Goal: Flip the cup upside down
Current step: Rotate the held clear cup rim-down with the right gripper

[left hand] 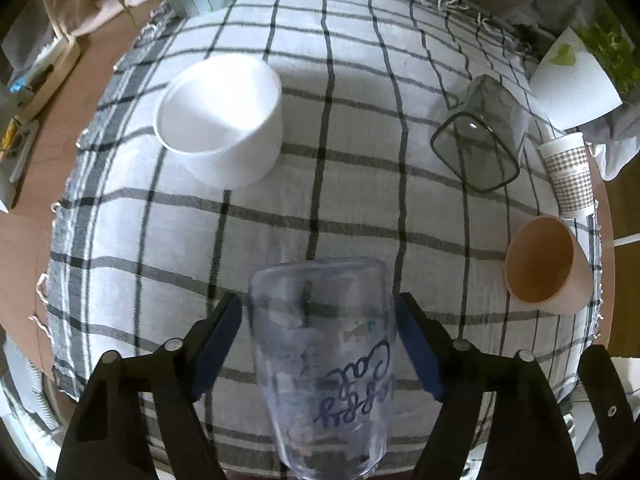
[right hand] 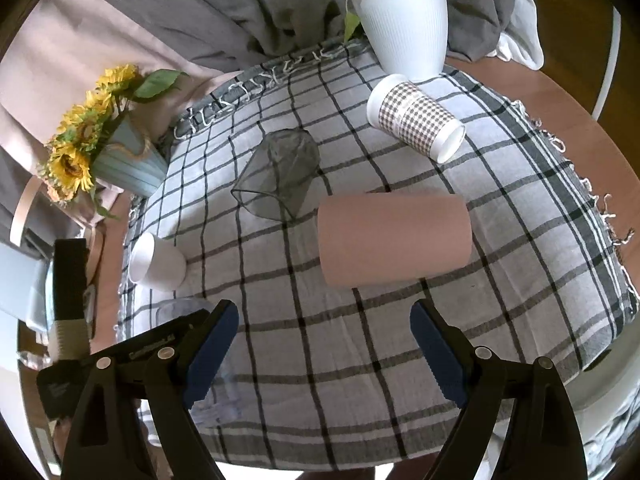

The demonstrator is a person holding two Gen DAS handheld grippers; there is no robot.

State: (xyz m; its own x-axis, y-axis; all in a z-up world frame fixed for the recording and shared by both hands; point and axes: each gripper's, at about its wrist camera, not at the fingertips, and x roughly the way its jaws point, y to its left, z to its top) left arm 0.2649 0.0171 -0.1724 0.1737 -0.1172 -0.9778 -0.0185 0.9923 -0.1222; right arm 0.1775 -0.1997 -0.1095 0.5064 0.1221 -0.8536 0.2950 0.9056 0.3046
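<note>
In the left wrist view a clear plastic cup [left hand: 324,364] with blue writing stands between the blue pads of my left gripper [left hand: 320,344]. The writing reads upside down and the cup's flat end points away from me. Small gaps show between the pads and the cup, so the jaws are open around it. My right gripper [right hand: 324,352] is open and empty above the checked cloth [right hand: 360,340]. A pink cup [right hand: 394,236] lies on its side just ahead of it. The clear cup shows faintly at the lower left of the right wrist view [right hand: 180,308].
A white cup [left hand: 220,120] [right hand: 158,260], a smoky glass cup [left hand: 480,136] [right hand: 280,172] and a houndstooth paper cup [left hand: 568,176] [right hand: 416,120] all lie on their sides. The pink cup also shows in the left wrist view [left hand: 544,264]. A white plant pot [right hand: 408,28] and a sunflower vase [right hand: 120,160] stand at the back edge.
</note>
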